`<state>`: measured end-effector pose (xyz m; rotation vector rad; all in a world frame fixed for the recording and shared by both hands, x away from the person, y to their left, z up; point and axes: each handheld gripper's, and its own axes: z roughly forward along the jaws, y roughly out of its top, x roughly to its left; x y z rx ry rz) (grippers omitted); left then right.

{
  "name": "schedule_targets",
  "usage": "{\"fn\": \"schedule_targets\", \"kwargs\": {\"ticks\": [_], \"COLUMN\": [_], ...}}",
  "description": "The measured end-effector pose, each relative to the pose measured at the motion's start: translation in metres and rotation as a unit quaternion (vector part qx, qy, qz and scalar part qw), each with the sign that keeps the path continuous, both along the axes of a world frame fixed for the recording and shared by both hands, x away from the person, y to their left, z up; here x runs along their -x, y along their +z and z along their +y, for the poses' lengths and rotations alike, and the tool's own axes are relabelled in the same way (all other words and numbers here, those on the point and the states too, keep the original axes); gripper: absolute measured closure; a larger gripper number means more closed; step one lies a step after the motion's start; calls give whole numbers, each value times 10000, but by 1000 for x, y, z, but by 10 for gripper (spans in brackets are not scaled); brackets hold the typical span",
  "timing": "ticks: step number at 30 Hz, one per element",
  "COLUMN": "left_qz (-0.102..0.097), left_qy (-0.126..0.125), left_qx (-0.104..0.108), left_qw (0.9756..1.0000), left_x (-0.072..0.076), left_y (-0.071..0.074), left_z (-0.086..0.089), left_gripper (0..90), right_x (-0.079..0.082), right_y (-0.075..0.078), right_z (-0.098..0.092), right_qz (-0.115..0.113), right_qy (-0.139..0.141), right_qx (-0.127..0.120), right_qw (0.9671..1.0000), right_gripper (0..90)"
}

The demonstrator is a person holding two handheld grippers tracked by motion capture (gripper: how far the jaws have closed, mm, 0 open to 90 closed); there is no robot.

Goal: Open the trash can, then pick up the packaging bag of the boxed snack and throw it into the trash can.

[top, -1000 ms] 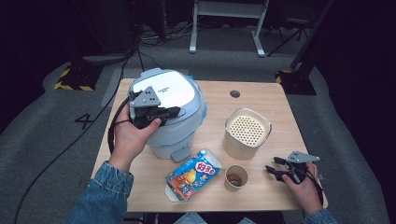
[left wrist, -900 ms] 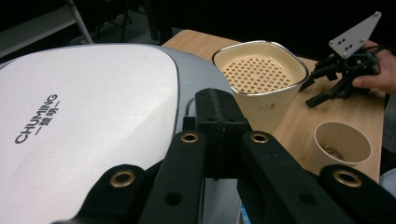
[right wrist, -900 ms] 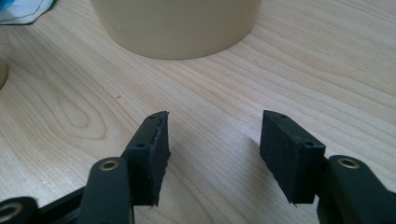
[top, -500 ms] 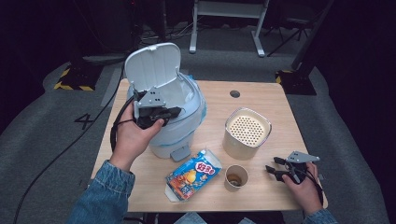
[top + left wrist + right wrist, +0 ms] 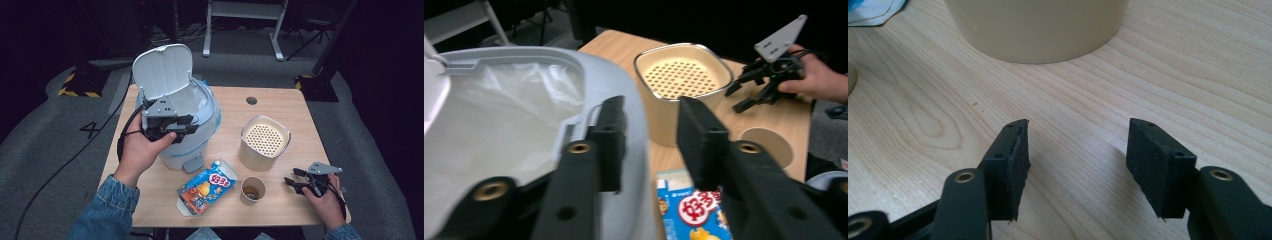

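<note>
1. Left gripper (image 5: 192,124) held over the near rim of the lidded bin (image 5: 210,112), at the table's (image 5: 300,100) far left. Jaws have just been opening; apart now, nothing between the pads.
2. In the left gripper view, left jaw over the bin's grey rim, right jaw past the rim, over the table. Whether a pad touches the rim: cannot tell.
3. Bin lid (image 5: 162,70) upright, swung back on the far side. Pale liner bag (image 5: 499,115) visible inside.
4. Grey pedal (image 5: 192,164) at the bin's foot, facing the near edge.
5. Right gripper (image 5: 291,179) low over the table near the right corner, jaws pointing left. In the right gripper view, pads set apart with bare wood between them, gripping nothing.
6. Cream container (image 5: 265,142) with perforated top, right of the bin, just beyond the right gripper.
7. Paper cup (image 5: 252,190) upright, between the right gripper and the snack box.
8. Snack box (image 5: 207,187) flat on the table, just in front of the pedal, one end flap open.
</note>
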<state>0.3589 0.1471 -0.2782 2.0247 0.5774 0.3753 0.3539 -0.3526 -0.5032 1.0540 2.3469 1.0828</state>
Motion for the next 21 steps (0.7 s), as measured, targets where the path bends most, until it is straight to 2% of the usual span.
{"fn": "schedule_targets", "kwargs": {"ticks": [1, 4, 5, 7, 14, 19, 20, 21], "left_qz": [30, -18, 27, 45, 101, 210, 210, 281], "left_qy": [1, 29, 41, 69, -15, -132, -132, -158], "left_qx": [-154, -170, -67, -2, 18, -31, -31, -64], "left_qw": [9999, 9998, 10000, 10000, 9999, 9997, 9997, 9995], "left_x": [7, 12, 17, 21, 33, 39, 39, 40], "left_y": [-2, -6, -8, -10, -20, -39, -39, -48], "left_z": [-2, -4, -4, -3, -6, -12, -12, -15], "left_gripper": [546, 471, 455, 427, 368, 352, 347, 344], "right_x": [0, 0, 0, 0, 0, 0, 0, 0], "right_y": [0, 0, 0, 0, 0, 0, 0, 0], "right_z": [0, 0, 0, 0, 0, 0, 0, 0], "right_qz": [2, 0, 0, 0, -1, -1, -1, -1], "right_qy": [1, 0, 0, 0, 0, -1, -1, -1], "right_qx": [1, 0, 0, 4, 1, 1, 1, 1], "right_qw": [10000, 10000, 10000, 10000, 10000, 10000, 10000, 10000], "right_gripper": [429, 429, 429, 429, 429, 429, 429, 429]}}
